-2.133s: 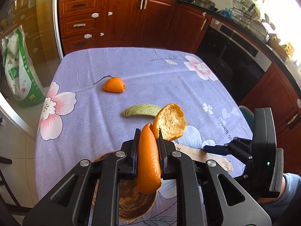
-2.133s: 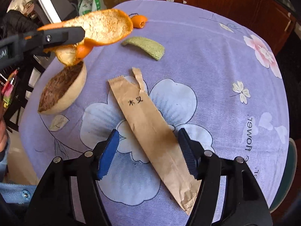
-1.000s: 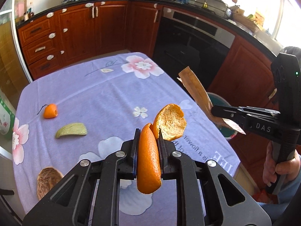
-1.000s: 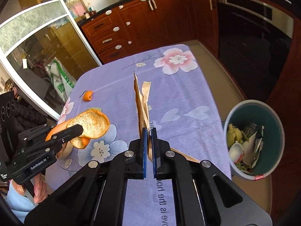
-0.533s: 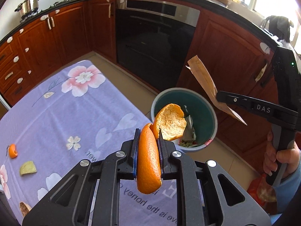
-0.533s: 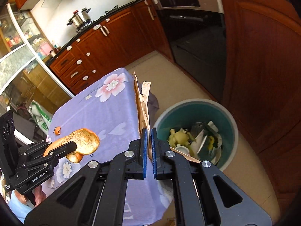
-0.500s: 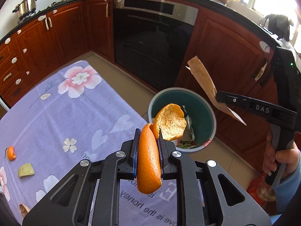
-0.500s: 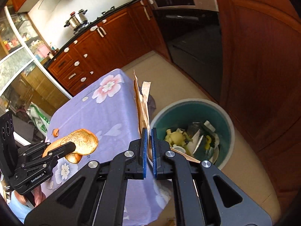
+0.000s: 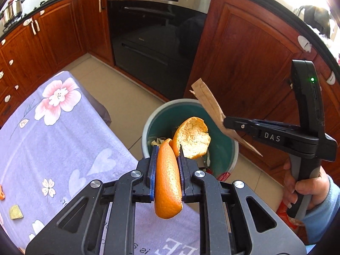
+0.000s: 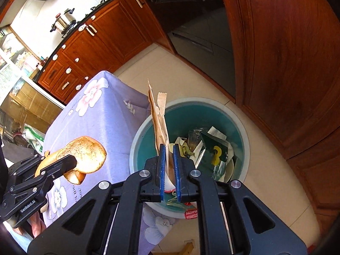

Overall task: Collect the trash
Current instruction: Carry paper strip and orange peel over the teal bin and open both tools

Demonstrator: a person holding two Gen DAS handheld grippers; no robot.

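Against the frames of half a second ago, we note the trash bin [image 9: 189, 131] now sits nearer the centre of the left wrist view and larger in the right wrist view, while the table [image 9: 63, 131] has slid toward the lower left. The right gripper [image 10: 169, 165], then clamped flat on the paper strip [image 10: 158, 116], now shows a gap between its blue pads; its jaws are opening, with the strip between them and leaning on the left pad. In the left wrist view the strip [image 9: 209, 106] slants across the upper right rim of the bin. The left gripper [image 9: 166, 174] is unchanged: clenched on the orange peel [image 9: 170, 182].

Around the bin we record the tiled floor, wooden cabinet doors at right and a dark oven [image 9: 157, 42] at upper centre. The table corner, under a purple flowered cloth, stands just beside the bin at left. A hand [image 9: 303, 187] in a blue sleeve grips the right tool's handle.

The peel is bright orange outside, pale and pitted inside, its curled flap over the bin mouth. The strip is brown, creased and torn at its top. The bin is teal inside and holds mixed wrappers and scraps.
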